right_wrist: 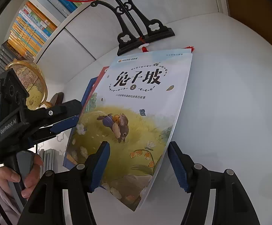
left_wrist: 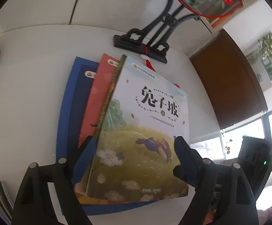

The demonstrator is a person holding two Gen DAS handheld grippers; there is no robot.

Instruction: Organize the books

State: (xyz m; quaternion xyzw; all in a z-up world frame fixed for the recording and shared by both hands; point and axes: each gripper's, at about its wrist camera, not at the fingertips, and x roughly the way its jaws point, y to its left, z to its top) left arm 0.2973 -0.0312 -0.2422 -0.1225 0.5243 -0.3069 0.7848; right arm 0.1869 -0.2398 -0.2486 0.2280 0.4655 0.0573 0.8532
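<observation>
Books lie stacked on the white table (left_wrist: 32, 93), the rabbit book (left_wrist: 143, 131) on top of a red book (left_wrist: 94, 101) and a blue book (left_wrist: 68, 112), near a fan stand (left_wrist: 141, 45). The left gripper (left_wrist: 132, 150) and the right gripper (right_wrist: 138, 161) both straddle the rabbit book's near edges, fingers spread, not pinching.

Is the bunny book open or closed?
Closed. The bunny book lies flat on the pile with its whole front cover facing up, and no inside pages show.
</observation>
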